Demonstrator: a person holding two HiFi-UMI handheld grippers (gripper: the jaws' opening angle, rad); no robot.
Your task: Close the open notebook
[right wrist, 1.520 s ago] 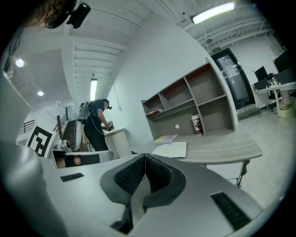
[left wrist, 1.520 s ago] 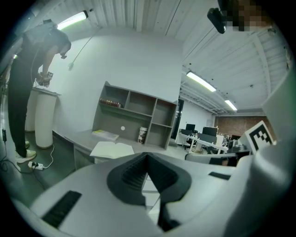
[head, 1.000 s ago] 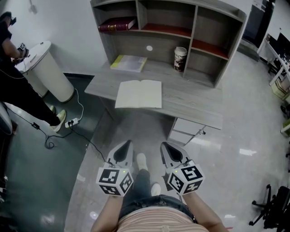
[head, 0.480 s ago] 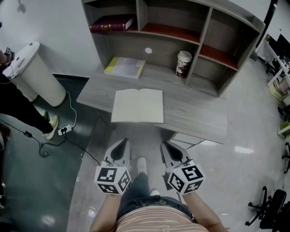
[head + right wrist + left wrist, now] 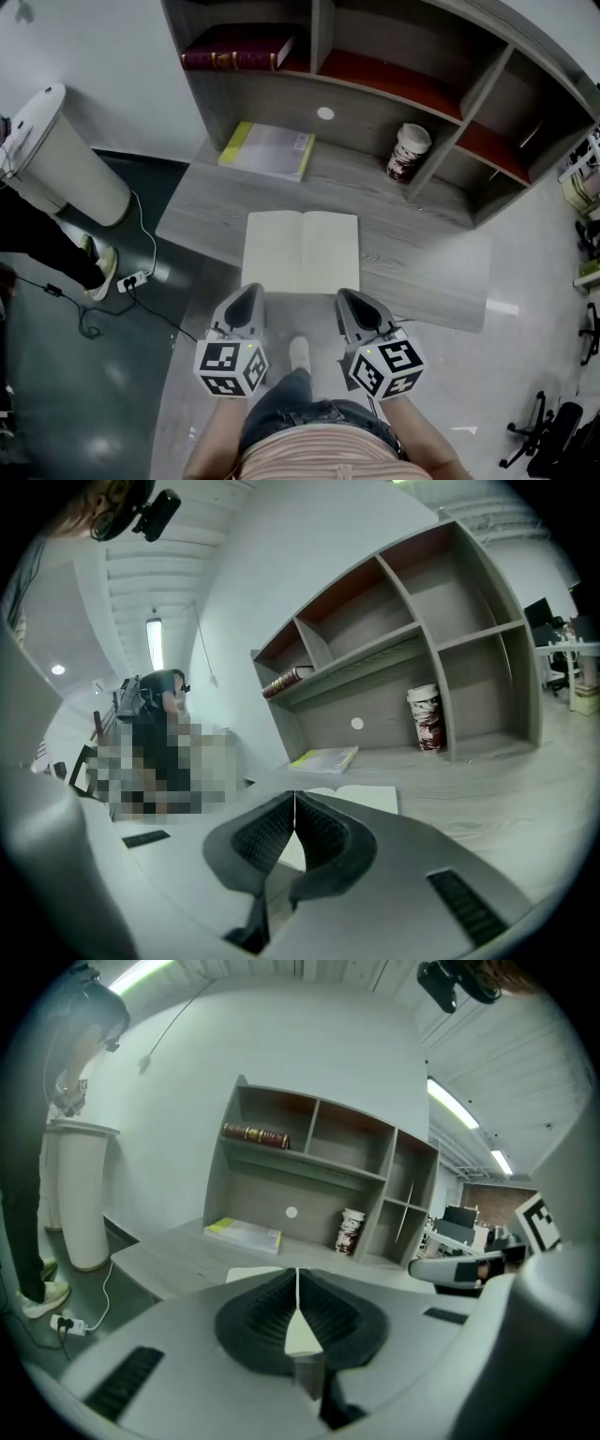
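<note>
The notebook [image 5: 301,251] lies open & flat on the desk [image 5: 422,272], by its near edge, right in front of us. Our left gripper [image 5: 251,290] & right gripper [image 5: 343,294] are both pressed together w/ nothing in them. Their tips show over the notebook's near corners; how high above, we can't tell.

We think we're only getting close so far. To do it well:
- Pick one side, prob the right page's outer edge.
- Slip a tip under it, lift & swing it over to the left.
- Rest the other gripper on the left page so the notebook won't slide.
- Go slow, b/c thin pages bend.

Vs a sec ago: desk & notebook are much nearer. Back then both grippers were over the floor, well apart from the desk.
</note>
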